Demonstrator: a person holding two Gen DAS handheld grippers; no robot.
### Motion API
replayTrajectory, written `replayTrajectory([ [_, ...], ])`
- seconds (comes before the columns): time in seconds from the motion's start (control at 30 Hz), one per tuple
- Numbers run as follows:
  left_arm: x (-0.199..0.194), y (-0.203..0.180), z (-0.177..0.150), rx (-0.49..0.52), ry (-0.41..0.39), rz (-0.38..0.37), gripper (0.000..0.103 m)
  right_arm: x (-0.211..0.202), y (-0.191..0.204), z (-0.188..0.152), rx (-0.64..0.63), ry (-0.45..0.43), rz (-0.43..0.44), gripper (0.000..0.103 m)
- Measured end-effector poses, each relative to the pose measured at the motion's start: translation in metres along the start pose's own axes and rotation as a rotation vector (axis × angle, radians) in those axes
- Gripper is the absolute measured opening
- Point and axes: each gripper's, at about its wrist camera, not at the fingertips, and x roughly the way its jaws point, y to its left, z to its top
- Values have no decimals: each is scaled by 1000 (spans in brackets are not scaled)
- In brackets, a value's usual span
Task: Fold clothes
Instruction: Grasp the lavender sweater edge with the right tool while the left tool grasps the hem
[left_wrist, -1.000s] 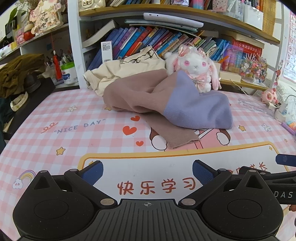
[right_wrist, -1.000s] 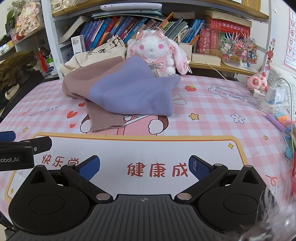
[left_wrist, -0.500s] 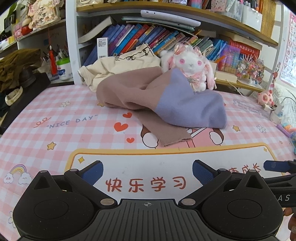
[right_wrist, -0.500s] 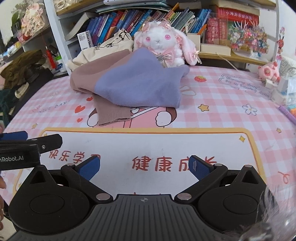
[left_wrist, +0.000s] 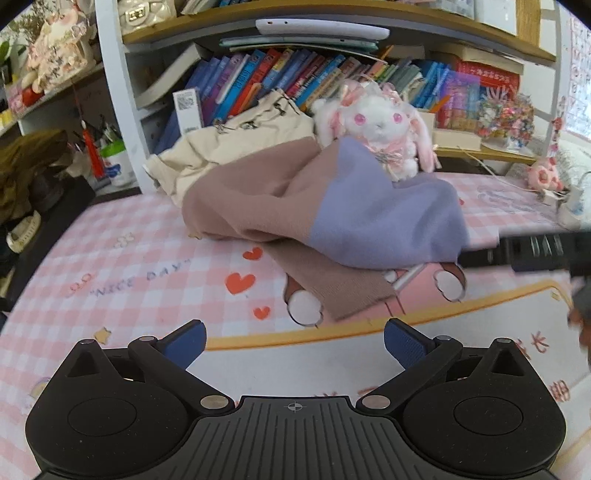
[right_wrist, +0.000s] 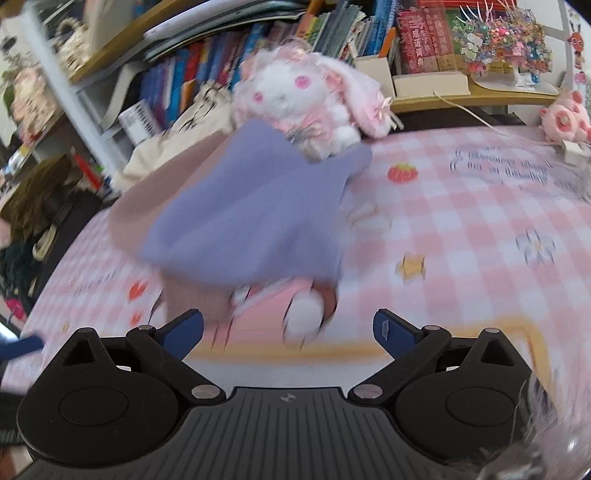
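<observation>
A crumpled garment, half mauve-brown (left_wrist: 258, 199) and half lilac (left_wrist: 384, 221), lies in a heap on the pink checked table mat (left_wrist: 129, 266); a mauve sleeve (left_wrist: 332, 284) trails toward me. In the right wrist view the lilac part (right_wrist: 251, 221) fills the middle, blurred. My left gripper (left_wrist: 293, 341) hovers open short of the sleeve end, nothing between its blue pads. My right gripper (right_wrist: 288, 332) is wide and just closing, near the heap's front edge, nothing between its pads. Its dark body (left_wrist: 532, 251) shows at the right of the left wrist view.
A white and pink plush rabbit (left_wrist: 380, 129) sits behind the heap, against a shelf of books (left_wrist: 280, 74). A cream cloth bag (left_wrist: 229, 147) leans at the back left. Dark clothes (left_wrist: 26, 173) pile at the far left. A small pink toy (right_wrist: 565, 122) and cables sit at the right.
Both grippers moved closer to the garment; the right one swung in faster and rolled, so its view tilts and blurs. The right gripper's body now reaches the heap's right edge.
</observation>
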Motion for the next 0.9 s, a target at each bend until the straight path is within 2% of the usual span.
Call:
replayTrajectory([
  [0.07, -2, 3, 2, 0, -3, -2, 103, 14, -9, 22, 20, -9, 13, 91],
  [0.2, -17, 8, -2, 15, -44, -1, 103, 49, -20, 57, 73, 4, 32, 66],
  [0.23, -21, 9, -5, 28, -56, 4, 103, 59, -21, 63, 90, 16, 27, 56],
  [0.27, -25, 10, -6, 38, -60, 4, 103, 69, -21, 67, 108, 30, 18, 51],
  [0.37, -34, 15, -12, 64, -69, 2, 103, 83, -15, 65, 151, 59, 27, 15],
  [0.4, -35, 17, -15, 62, -66, -1, 103, 86, -11, 64, 162, 65, 34, 13],
  [0.5, -37, 21, -22, 79, -62, 4, 103, 61, 29, 50, 108, 86, 157, 12],
  [0.63, -39, 18, -31, 147, -75, -7, 103, 12, 84, 17, 77, 149, 546, 12],
  [0.67, -40, 18, -33, 158, -74, -21, 103, 6, 92, 8, 84, 170, 577, 12],
  [0.77, -40, 14, -40, 182, -66, -72, 103, -3, 99, -15, 154, 215, 567, 12],
  [0.9, -42, 4, -45, 226, -77, -124, 102, -22, 106, -33, 178, 217, 563, 12],
])
